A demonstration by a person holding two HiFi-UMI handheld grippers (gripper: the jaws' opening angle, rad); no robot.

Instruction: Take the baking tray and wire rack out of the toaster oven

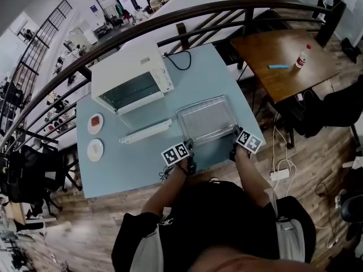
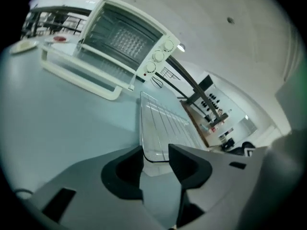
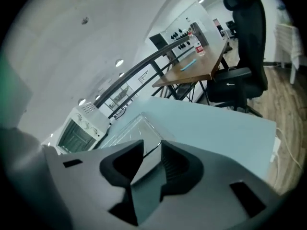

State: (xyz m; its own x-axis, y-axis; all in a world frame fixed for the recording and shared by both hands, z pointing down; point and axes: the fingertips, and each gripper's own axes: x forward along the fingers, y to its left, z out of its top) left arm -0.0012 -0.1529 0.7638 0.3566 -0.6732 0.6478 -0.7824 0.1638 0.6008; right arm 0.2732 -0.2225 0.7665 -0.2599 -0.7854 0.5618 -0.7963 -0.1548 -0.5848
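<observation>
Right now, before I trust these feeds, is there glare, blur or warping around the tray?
Head view: heavy fisheye, the railing bows, and a pale sheen on the baking tray flattens its detail. Left gripper view: black vignetted corners, yet the wire rack reads sharp. Right gripper view: same vignette; the toaster oven is small and a bit soft.

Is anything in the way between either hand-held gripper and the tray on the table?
Nothing visible. The baking tray, wire rack on it, lies on the table, and its near rim sits between the open jaws of the left hand-held gripper and the right hand-held gripper, one at each near corner.
</observation>
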